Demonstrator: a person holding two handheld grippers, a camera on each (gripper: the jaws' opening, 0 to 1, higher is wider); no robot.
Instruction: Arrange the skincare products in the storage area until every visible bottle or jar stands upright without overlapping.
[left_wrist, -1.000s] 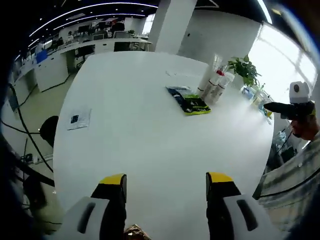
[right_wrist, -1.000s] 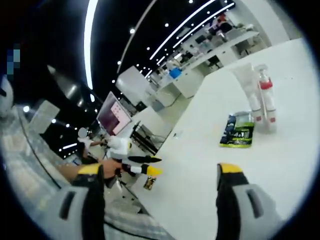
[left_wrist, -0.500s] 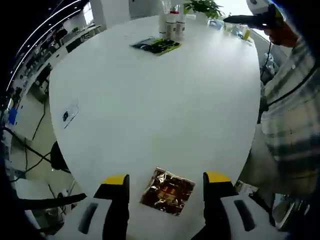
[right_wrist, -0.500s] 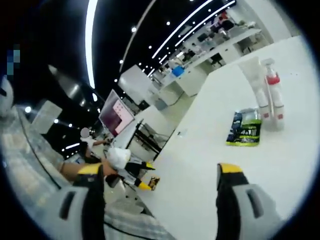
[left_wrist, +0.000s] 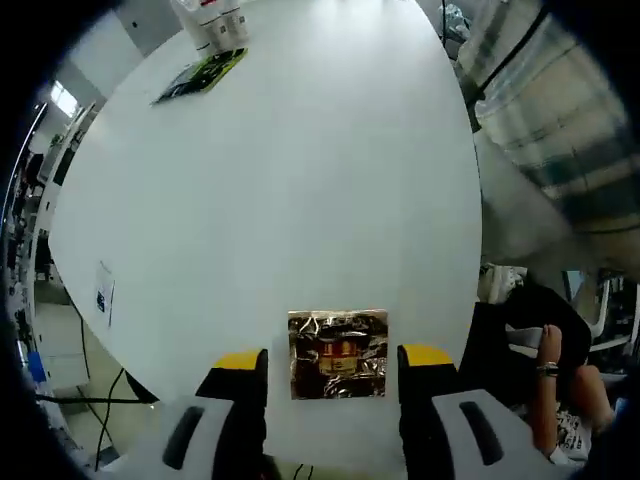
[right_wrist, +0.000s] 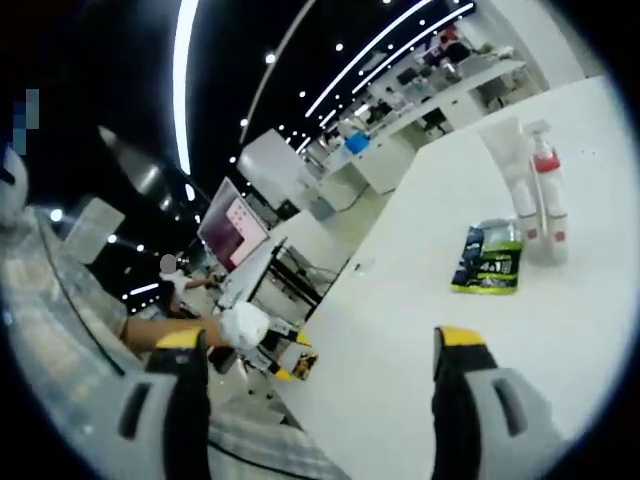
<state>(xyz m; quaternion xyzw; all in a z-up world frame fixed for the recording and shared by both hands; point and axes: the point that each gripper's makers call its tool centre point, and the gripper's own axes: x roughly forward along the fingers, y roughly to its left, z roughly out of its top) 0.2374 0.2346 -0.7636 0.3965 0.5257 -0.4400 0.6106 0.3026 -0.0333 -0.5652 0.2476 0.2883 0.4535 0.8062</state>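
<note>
Foil sachet (left_wrist: 338, 354) is the landmark for the left side, so I'll place everything off that. It lies flat on the white table (left_wrist: 300, 180), close to the near edge, and the left gripper (left_wrist: 332, 362) hangs over it with its yellow-tipped jaws spread wide, one on either side of the packet and neither one touching it as far as I can tell. My guess is the gripper is lined up that way for a pinch, since a flat, crinkly pack like this probably has to be caught by its edges.

Well apart from the sachet, way across the table, a green and black pouch (left_wrist: 200, 74) also lies flat, and right behind it a little cluster of bottles (left_wrist: 212, 20) already stands upright. So the far group looks mostly sorted, and the sachet is the stray one, well away from the others.

Moving over to the right gripper view: the right gripper (right_wrist: 322, 351) is held up off the table with its jaws apart and nothing between them, pretty much parked. Past it you get the same pouch (right_wrist: 488, 258) flat on the table, touching or just in front of the white tube (right_wrist: 508, 170) and the red-collared spray bottle (right_wrist: 546, 195), both upright. Low down, the other gripper shows near the table edge beside the sachet.
</note>
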